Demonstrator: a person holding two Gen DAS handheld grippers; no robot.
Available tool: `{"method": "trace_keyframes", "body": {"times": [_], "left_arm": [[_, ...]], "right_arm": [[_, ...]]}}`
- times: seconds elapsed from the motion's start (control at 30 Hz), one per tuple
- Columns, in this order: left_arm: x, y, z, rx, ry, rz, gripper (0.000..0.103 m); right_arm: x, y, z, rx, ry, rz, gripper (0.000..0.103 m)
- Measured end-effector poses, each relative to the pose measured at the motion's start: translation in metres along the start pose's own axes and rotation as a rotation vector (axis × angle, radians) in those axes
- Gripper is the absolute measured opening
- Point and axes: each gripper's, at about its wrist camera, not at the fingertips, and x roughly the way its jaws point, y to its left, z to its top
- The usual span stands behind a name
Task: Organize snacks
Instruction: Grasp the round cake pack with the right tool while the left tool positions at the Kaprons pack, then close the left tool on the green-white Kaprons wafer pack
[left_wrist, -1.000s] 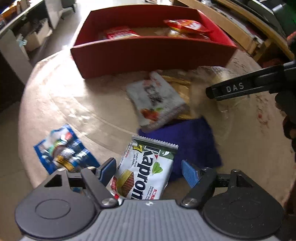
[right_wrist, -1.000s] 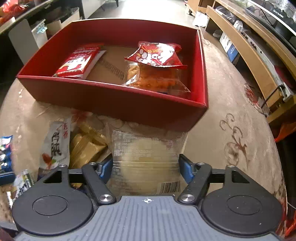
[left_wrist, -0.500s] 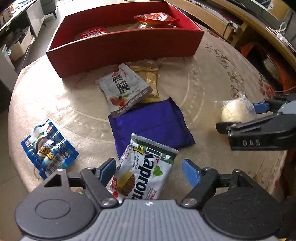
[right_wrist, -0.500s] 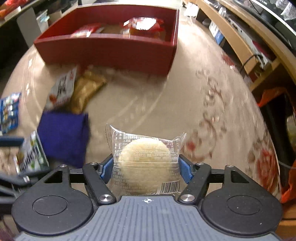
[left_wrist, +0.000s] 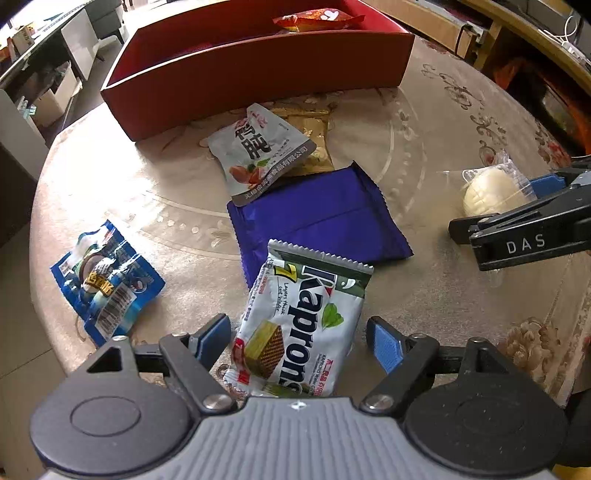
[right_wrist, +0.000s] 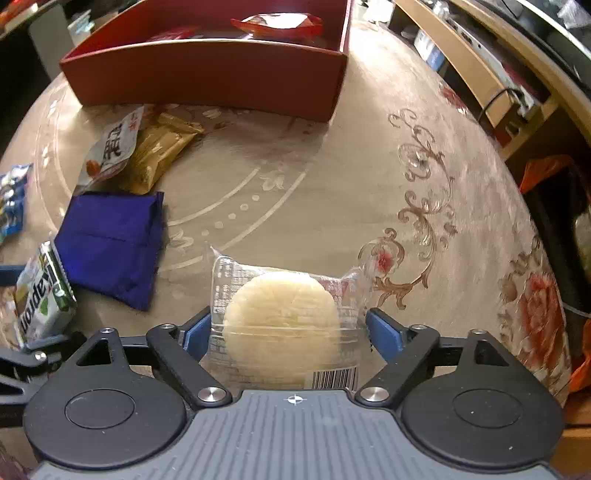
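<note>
Bare tabletop (right_wrist: 369, 192) right of purple packet (right_wrist: 110, 240); red box (right_wrist: 207, 74) blocks far edge.

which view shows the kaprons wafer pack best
The left wrist view: the Kaprons wafer pack lies label-up between the opening left gripper. The right wrist view catches it only edge-on at the frame's left.

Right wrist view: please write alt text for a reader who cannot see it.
The right tool, jaws opening, straddles a clear-wrapped round pale cake lying on a patterned round table. To the left lie a purple packet and other snacks; beyond stands a red box holding red packets.
</note>
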Motion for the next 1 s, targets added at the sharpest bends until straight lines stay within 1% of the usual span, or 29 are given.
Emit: {"method": "trace_keyframes", "body": {"times": [0.03,0.07,0.1,0.13,0.23,0.3,0.37,0.7,0.77,0.8,0.83,0.9,0.93,1.0], "left_arm": [[0.000,0.000,0.000,-0.005,-0.002,0.006,0.085],[0.000,0.001,-0.001,-0.012,-0.002,0.016,0.088],[0.000,0.001,-0.002,-0.016,-0.003,0.019,0.088],[0.000,0.001,-0.001,-0.019,-0.002,0.021,0.089],[0.004,0.006,-0.002,-0.047,0.008,0.019,0.096],[0.004,0.005,-0.002,-0.039,0.007,0.020,0.097],[0.005,0.005,-0.004,-0.048,0.003,0.025,0.103],[0.007,0.005,-0.001,-0.064,0.006,0.020,0.103],[0.007,0.005,-0.002,-0.063,0.001,0.021,0.103],[0.007,0.005,-0.002,-0.065,-0.001,0.020,0.103],[0.007,0.006,-0.002,-0.066,-0.002,0.020,0.103],[0.006,0.006,-0.003,-0.068,-0.005,0.021,0.103],[0.005,0.006,-0.003,-0.070,-0.005,0.021,0.103],[0.005,0.007,-0.004,-0.072,-0.006,0.021,0.103]], "right_arm": [[0.001,-0.001,-0.001,0.003,0.000,-0.006,0.098],[0.002,-0.001,-0.001,0.001,-0.002,-0.012,0.100],[0.004,-0.002,-0.001,0.005,-0.001,-0.015,0.102],[0.005,-0.004,-0.001,0.019,0.005,-0.009,0.103],[0.010,-0.013,-0.001,0.082,0.026,0.043,0.103],[0.010,-0.010,-0.002,0.068,0.022,0.033,0.103],[0.011,-0.010,-0.002,0.085,0.025,0.036,0.103],[0.009,-0.008,-0.003,0.086,0.016,0.023,0.103],[0.005,-0.003,-0.003,0.067,0.006,0.011,0.097],[0.002,0.002,-0.004,0.050,-0.004,0.011,0.091],[-0.001,0.006,-0.005,0.038,-0.014,0.005,0.088],[-0.004,0.014,-0.007,0.011,-0.032,-0.025,0.086],[-0.006,0.019,-0.008,-0.006,-0.043,-0.038,0.083],[-0.011,0.023,-0.010,-0.023,-0.057,-0.048,0.079]]}}
